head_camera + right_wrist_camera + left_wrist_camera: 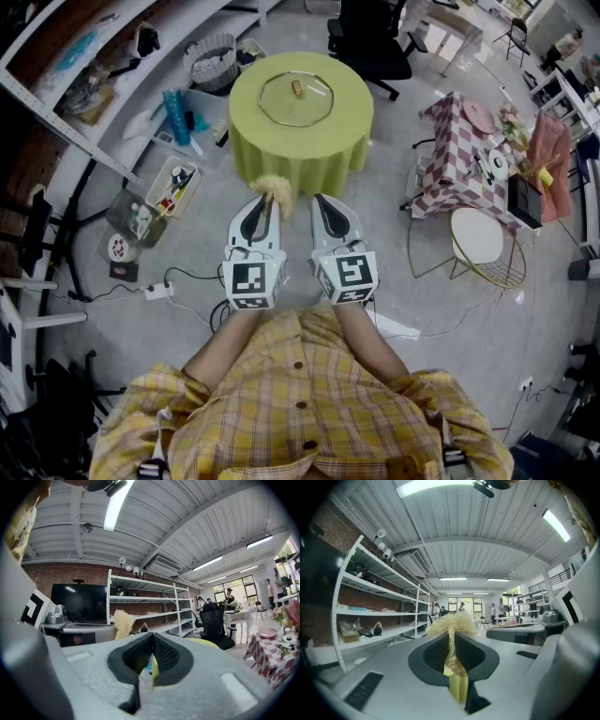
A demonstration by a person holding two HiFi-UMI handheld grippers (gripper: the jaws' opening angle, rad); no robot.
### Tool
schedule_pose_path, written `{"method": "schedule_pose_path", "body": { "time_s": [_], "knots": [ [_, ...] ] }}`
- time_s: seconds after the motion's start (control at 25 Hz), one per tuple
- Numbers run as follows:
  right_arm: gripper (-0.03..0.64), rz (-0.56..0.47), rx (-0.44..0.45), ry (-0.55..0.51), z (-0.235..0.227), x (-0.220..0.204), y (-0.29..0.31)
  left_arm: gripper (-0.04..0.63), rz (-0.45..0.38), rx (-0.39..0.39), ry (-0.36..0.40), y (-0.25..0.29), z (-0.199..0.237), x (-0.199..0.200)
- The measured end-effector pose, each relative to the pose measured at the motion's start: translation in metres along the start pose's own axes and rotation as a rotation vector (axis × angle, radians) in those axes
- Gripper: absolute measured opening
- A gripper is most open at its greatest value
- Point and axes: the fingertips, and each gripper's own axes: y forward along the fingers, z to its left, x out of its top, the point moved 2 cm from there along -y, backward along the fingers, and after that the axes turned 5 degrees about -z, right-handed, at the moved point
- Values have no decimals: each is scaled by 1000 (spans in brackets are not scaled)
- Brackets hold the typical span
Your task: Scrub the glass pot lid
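Observation:
The glass pot lid [279,105], with a small brass knob in its middle, lies flat on a round table with a yellow-green cloth [300,157] ahead of me. Both grippers are held low in front of the table, short of its near edge. My left gripper [265,199] is shut on a pale yellow fibre scrubber [274,187], whose tuft sticks out past the tips. In the left gripper view the scrubber [453,622] is pinched between the pads. My right gripper [324,201] is shut with nothing in it [152,638]. The right gripper view also shows the scrubber [123,623] off to its left.
A table with a checked cloth [457,159] and a white round chair [477,238] stand to the right. A black office chair [373,39] is behind the round table. White shelving [66,89], floor bins [172,185], a wire basket [212,60] and a power strip [157,291] line the left.

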Motion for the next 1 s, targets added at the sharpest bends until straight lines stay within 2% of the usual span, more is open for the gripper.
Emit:
{"method": "schedule_pose_path", "body": {
  "time_s": [0.32,0.76,1.0],
  "knots": [
    [-3,-26,38,11,-15,2,-7,40,15,30,13,6,-18,-7],
    [-3,-15,140,-8,-63,2,-32,40,24,96,32,27,-80,-14],
    [-3,-10,184,16,-91,-3,-47,40,40,136,46,36,-109,-19]
  ]
}}
